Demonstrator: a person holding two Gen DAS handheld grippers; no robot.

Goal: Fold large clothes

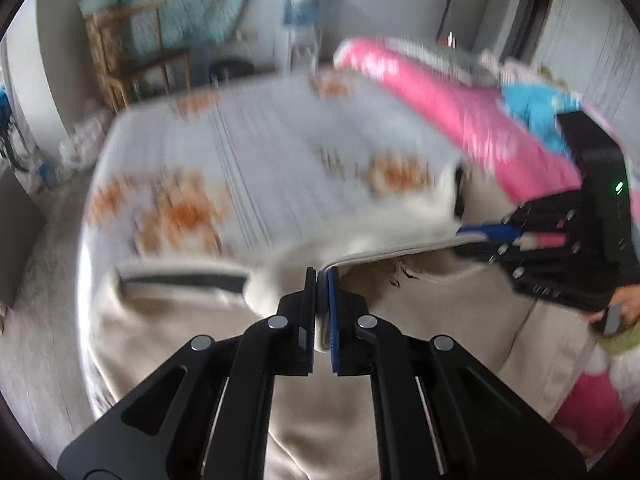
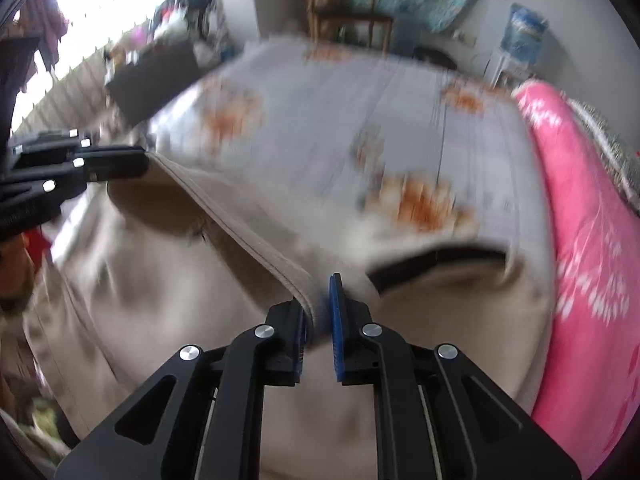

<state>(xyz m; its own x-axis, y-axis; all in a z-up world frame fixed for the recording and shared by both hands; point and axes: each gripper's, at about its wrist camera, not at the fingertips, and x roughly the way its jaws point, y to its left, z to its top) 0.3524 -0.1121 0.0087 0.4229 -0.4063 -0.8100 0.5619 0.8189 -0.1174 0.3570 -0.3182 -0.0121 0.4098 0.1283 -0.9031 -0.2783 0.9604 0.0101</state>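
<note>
A large beige garment (image 1: 440, 312) hangs over the near end of the bed, its hem stretched taut between my two grippers. My left gripper (image 1: 321, 280) is shut on the hem edge. My right gripper (image 2: 320, 300) is shut on the same hem further along; it also shows in the left wrist view (image 1: 476, 236) at the right. The left gripper shows in the right wrist view (image 2: 132, 166) at the left, pinching the hem. The garment (image 2: 160, 300) has a dark-lined cuff or opening (image 2: 432, 260). Both views are motion-blurred.
The bed has a pale grey sheet (image 1: 280, 152) with orange flower prints. A pink quilt (image 1: 460, 120) lies along its right side. A wooden chair (image 1: 136, 56) and a water dispenser (image 1: 302, 16) stand by the far wall.
</note>
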